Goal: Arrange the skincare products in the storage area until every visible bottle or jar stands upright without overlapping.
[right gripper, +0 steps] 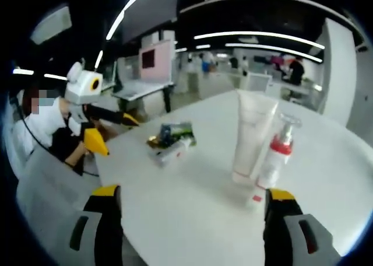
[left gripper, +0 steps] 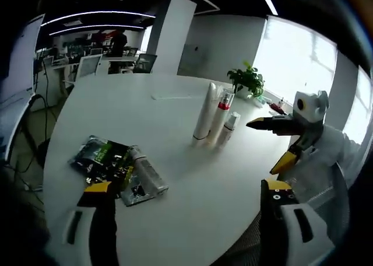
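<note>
In the left gripper view, the left gripper (left gripper: 189,210) hangs over the near edge of the round white table (left gripper: 111,102), its jaws spread wide with nothing between them. Toward the left of the table lies a pile of dark sachets (left gripper: 105,161), and a grey tube (left gripper: 145,172) lies flat across the pile's right side. Further right, near the middle, three products stand upright close together: a tall white tube (left gripper: 205,117), a pump bottle with a red collar (left gripper: 220,119) and a small white bottle (left gripper: 228,129). A potted plant (left gripper: 247,79) sits beyond them by the window. At the far right the right gripper (left gripper: 280,142) is held by a person in a white sleeve (left gripper: 332,161), its jaws apart and empty. In the right gripper view, its jaws again stand wide open and empty above the table.
</note>
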